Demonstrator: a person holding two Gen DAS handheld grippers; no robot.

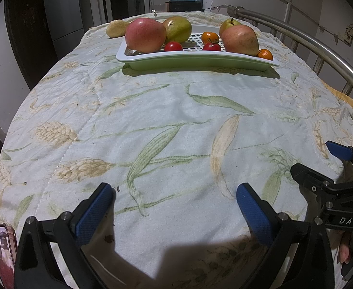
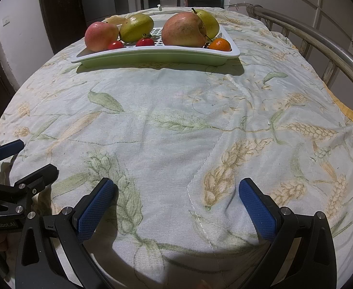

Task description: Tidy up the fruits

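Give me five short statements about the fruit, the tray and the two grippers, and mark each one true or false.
1. The white slatted plastic tray holds a large red apple. True.
2. Both small red cherry tomatoes lie on the cloth outside the tray. False: they sit inside the tray, near its front edge.
3. The left gripper is shut on a fruit. False: it is open, with nothing between its blue pads.
4. The right gripper is open above the leaf-patterned cloth. True.
5. A pale yellow-brown fruit lies on the cloth beyond the tray's far left corner. True.
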